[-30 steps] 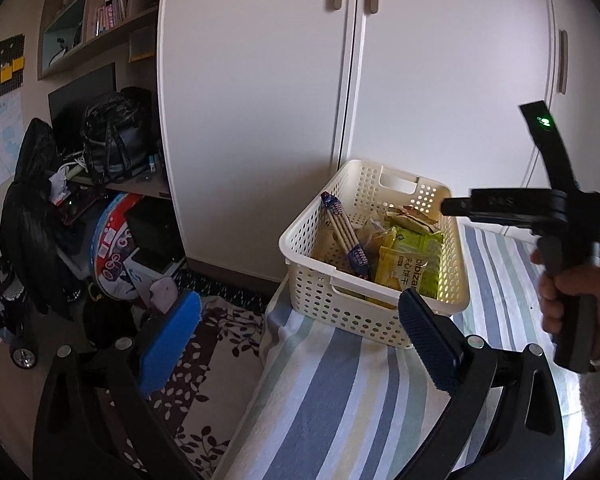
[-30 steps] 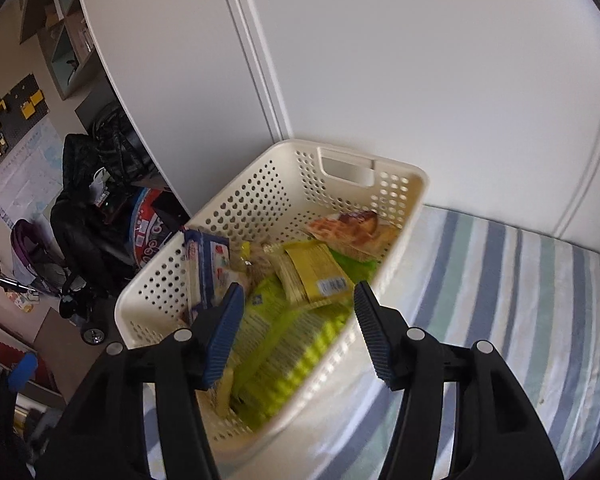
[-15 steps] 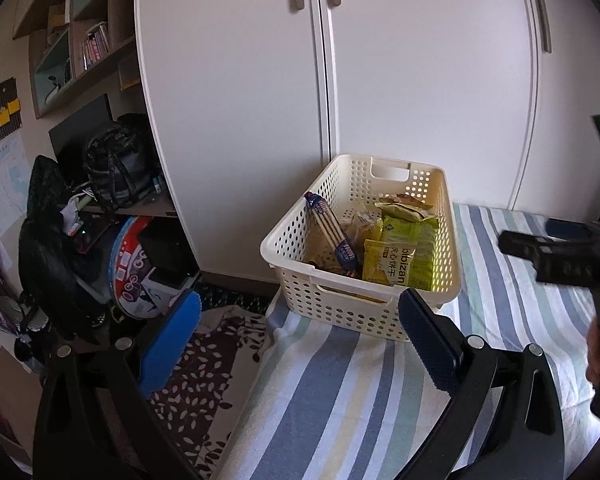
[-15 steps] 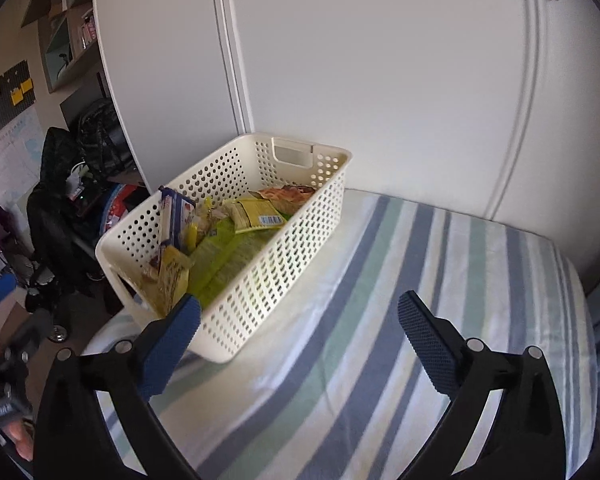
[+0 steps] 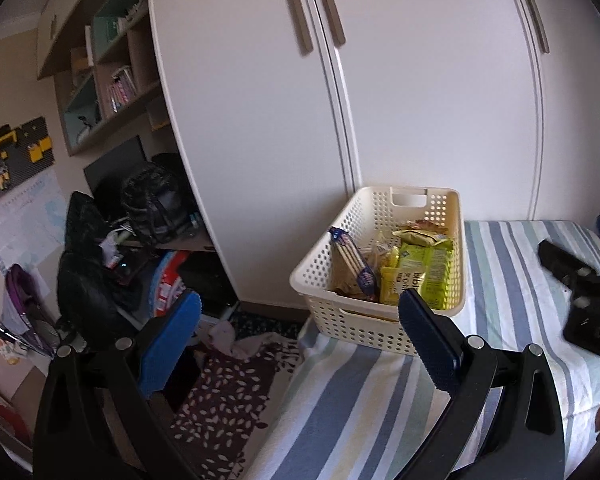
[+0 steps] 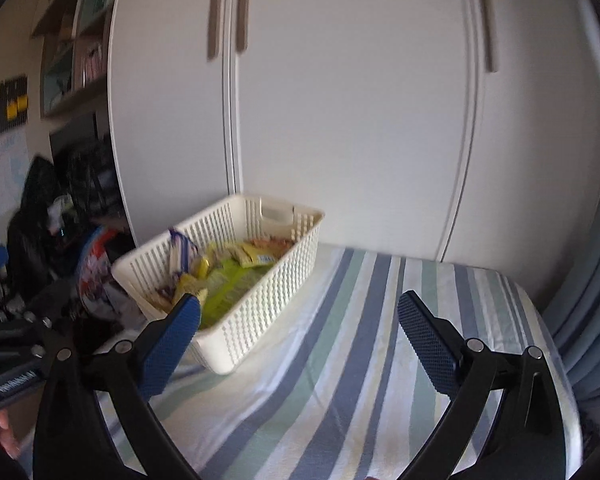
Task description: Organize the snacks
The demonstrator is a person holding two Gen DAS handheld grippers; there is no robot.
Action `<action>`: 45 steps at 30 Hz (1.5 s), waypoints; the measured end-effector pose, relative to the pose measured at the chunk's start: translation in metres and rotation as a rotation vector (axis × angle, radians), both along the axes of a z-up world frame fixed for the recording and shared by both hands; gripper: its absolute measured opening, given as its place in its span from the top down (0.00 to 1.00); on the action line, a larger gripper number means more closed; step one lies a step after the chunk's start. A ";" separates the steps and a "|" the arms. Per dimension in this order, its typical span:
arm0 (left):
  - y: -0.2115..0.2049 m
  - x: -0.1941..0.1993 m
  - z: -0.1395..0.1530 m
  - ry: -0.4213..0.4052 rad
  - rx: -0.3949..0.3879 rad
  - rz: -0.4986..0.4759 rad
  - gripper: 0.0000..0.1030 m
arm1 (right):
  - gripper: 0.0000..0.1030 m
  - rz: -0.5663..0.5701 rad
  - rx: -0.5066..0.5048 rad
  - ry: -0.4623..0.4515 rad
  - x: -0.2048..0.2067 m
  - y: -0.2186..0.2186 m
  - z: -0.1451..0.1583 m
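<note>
A cream perforated basket (image 5: 456, 216) (image 6: 276, 292) stands on the striped bed cover near the wardrobe. Inside lie several snack packs: green-yellow packets (image 5: 420, 276) (image 6: 228, 280) and a blue-ended biscuit sleeve (image 5: 352, 264) leaning on the left wall. My left gripper (image 5: 300, 340) is open and empty, held back from the basket's near end. My right gripper (image 6: 300, 336) is also open and empty, to the right of the basket and drawn back from it. Its black body (image 5: 580, 296) shows at the right edge of the left wrist view.
White wardrobe doors (image 5: 420, 100) rise right behind the basket. The striped bed cover (image 6: 380, 360) stretches right and toward me. Left of the bed, the floor holds a patterned rug (image 5: 228, 400), bags (image 5: 152, 204) and a chair; shelves (image 5: 112, 84) hang above.
Both grippers have pulled back and up from the basket. The right gripper, which hovered over the snacks a second ago, has opened wider and withdrawn rightward.
</note>
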State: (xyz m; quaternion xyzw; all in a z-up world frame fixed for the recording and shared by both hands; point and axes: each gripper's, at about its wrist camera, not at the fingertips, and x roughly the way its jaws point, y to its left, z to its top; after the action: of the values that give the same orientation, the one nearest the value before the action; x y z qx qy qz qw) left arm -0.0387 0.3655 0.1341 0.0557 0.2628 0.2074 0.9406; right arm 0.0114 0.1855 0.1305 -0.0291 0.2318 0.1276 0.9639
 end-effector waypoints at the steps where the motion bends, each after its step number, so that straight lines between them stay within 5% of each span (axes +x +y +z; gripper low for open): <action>1: 0.000 -0.002 0.001 -0.003 0.002 0.004 0.02 | 0.05 -0.006 0.015 -0.008 -0.002 -0.002 0.002; 7: 0.000 -0.013 0.005 -0.034 0.017 0.029 0.02 | 0.05 -0.025 -0.007 -0.004 -0.009 0.000 0.007; 15: 0.008 -0.025 0.009 -0.055 0.003 0.057 0.02 | 0.05 -0.044 -0.034 -0.141 -0.041 0.004 0.009; 18: 0.012 -0.028 0.008 -0.060 -0.002 0.066 0.02 | 0.05 0.050 -0.025 -0.081 -0.040 0.012 0.007; 29: 0.024 -0.034 -0.007 -0.033 -0.006 0.109 0.02 | 0.05 0.065 -0.077 0.060 -0.030 0.042 -0.017; 45: 0.032 -0.033 -0.011 -0.022 -0.009 0.131 0.02 | 0.05 -0.024 -0.141 0.067 -0.021 0.054 -0.018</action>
State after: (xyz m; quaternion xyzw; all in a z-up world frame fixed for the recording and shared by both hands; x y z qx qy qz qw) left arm -0.0718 0.3973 0.1230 0.0318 0.2562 0.2679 0.9282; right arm -0.0094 0.2391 0.1125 -0.0899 0.2727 0.1004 0.9526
